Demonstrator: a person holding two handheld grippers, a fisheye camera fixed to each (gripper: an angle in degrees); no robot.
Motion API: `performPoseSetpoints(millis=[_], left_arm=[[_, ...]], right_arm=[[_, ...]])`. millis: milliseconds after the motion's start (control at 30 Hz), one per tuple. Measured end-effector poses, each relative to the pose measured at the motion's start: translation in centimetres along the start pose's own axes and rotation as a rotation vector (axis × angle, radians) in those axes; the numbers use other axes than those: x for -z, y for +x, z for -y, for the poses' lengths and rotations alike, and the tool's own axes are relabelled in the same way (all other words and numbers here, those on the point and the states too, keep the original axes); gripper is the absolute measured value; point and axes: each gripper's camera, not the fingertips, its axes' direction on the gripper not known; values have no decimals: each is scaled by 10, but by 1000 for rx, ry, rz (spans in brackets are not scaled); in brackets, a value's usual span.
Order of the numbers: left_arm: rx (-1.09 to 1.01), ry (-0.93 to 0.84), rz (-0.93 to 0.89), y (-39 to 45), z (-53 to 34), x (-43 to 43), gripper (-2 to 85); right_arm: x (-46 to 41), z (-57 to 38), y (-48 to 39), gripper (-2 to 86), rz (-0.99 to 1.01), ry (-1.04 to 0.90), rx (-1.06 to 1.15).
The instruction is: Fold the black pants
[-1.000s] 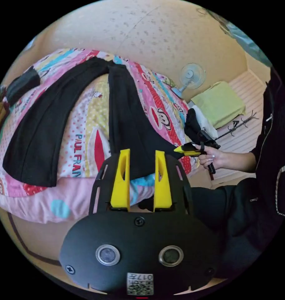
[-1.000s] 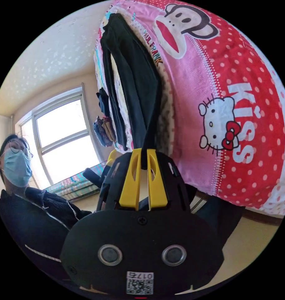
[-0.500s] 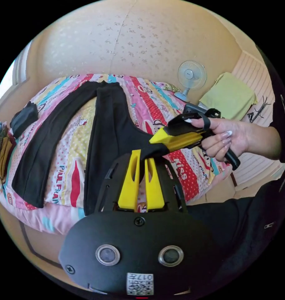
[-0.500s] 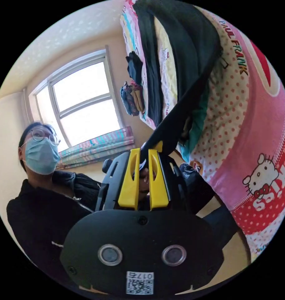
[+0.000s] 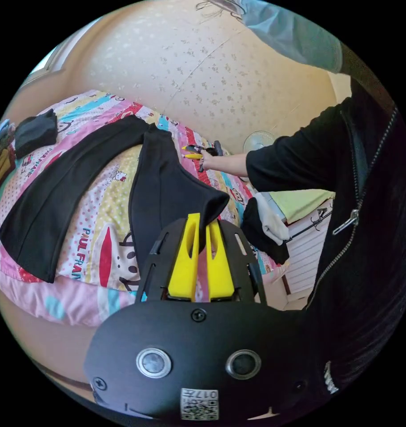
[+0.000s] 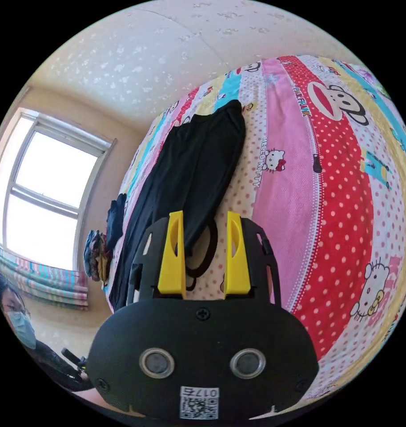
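On the bed, across a patterned quilt (image 5: 100, 231), lie the black pants (image 5: 74, 178), legs spread apart. Left gripper (image 5: 202, 231): yellow jaws nearly together, pinching a raised corner of the pants' nearer leg. Right gripper (image 6: 204, 231): jaws standing apart with nothing between them, hovering above the quilt (image 6: 345, 213) beside the pants (image 6: 189, 178). From the left gripper view, the right gripper (image 5: 191, 152) is held out over the bed by an extended, black-sleeved arm (image 5: 291, 162).
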Motion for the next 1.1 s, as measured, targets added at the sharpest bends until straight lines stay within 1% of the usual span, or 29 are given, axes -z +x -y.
performPoseSetpoints(millis=[133,233,267,400,500,567,633,667,700,733,800,933,1000,1033,1100], left_arm=[[77,21,-80,-45,-10,19,-1],[147,18,-131,-82,-18,25,-1],[160,16,-141,-89,-19,26,-1],[243,57,-217,-129,-22,40,0],[336,91,-278,-160,-25,53,0],[446,138,-363,-185,-32,61,-1],[627,255,-537,-232,-48,70,-1],[665,283,-564,-244,-52,72,-1],[745,330,-597,-270,-62,77,-2],[819,370,-608,-295,-72,83,-1],[883,416,-630,-333,-82,91,-1],[1022,466,-718,-431,-108,101,1],[1065,489,-673,-469,-121,109,2],[1072,494,-636,-490,-127,115,3],[1053,472,-606,-518,-131,120,2]], right_arm=[[-35,19,16,128,2,87,-79],[-59,18,23,81,79,163,-141],[-65,15,23,53,95,193,-170],[-57,2,2,33,24,365,-200],[-50,13,-25,27,91,439,-183],[-52,30,-51,26,134,444,-159],[-61,50,-87,25,131,422,-98],[-73,64,-114,25,116,393,-47],[-89,78,-141,25,94,357,0],[-99,83,-154,25,82,340,17],[-145,97,-202,25,8,294,51],[-228,97,-252,24,-102,281,9],[-283,87,-265,21,-114,269,-18],[-295,84,-265,20,-106,263,-25],[-339,70,-258,19,-31,239,-54]])
